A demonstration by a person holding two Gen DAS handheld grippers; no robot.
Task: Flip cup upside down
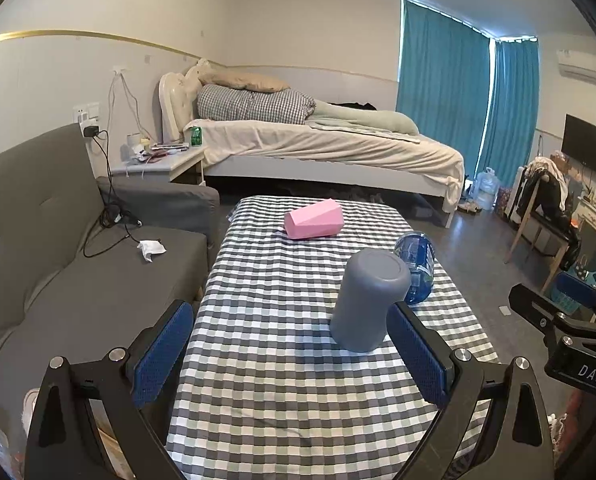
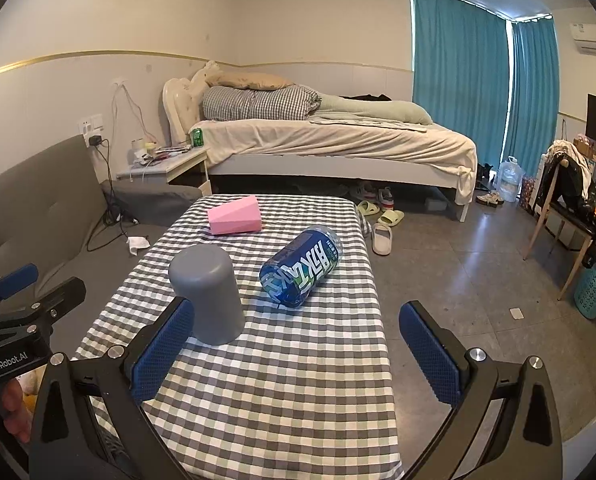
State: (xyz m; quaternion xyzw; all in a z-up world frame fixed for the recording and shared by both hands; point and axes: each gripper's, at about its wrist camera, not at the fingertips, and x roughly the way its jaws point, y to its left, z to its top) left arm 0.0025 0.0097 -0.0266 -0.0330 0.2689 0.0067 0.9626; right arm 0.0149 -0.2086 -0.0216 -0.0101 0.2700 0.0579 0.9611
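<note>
A grey cup (image 1: 368, 300) stands upside down, closed base up, on the checkered tablecloth (image 1: 282, 360). It also shows in the right wrist view (image 2: 208, 294). My left gripper (image 1: 294, 344) is open and empty, and its right pad (image 1: 416, 354) is close to the cup's lower right side. My right gripper (image 2: 298, 352) is open and empty, with its left pad (image 2: 166, 346) just in front of the cup. Each gripper shows at the edge of the other's view.
A blue-labelled bottle (image 2: 300, 266) lies on its side to the right of the cup. A pink faceted box (image 1: 314, 219) lies at the table's far end. A grey sofa (image 1: 58, 264) is at the left, a bed (image 1: 318, 140) behind, slippers (image 2: 382, 236) on the floor.
</note>
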